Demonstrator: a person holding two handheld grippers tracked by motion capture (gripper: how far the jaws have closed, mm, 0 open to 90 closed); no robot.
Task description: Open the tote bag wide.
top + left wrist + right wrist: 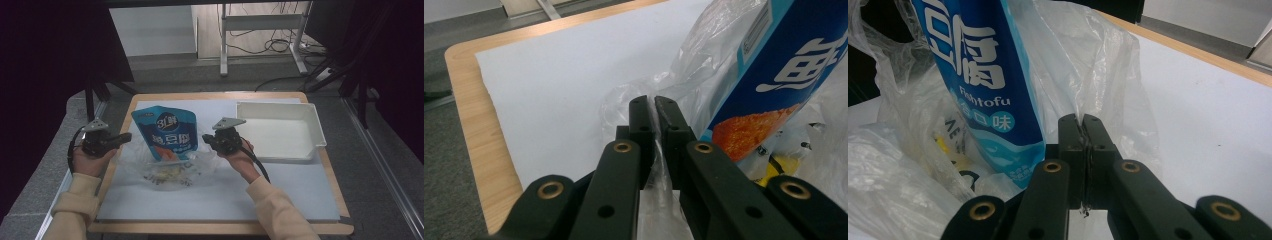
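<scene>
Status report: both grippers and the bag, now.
Left gripper shut on clear plastic bag, left edge. Right gripper shut on its right edge. Blue snack pouch upright inside. White tray off to the right, not in the way.

The blue stand-up snack pouch with white lettering point(165, 131) has its lower part sunk behind the crumpled clear plastic bag point(167, 170), and the top and bottom edges of both gripper views cut it off. Small yellow-and-black packets point(950, 150) deep in the bag are veiled by film, their print unreadable. In the high view they blur into a pale smudge.
</scene>
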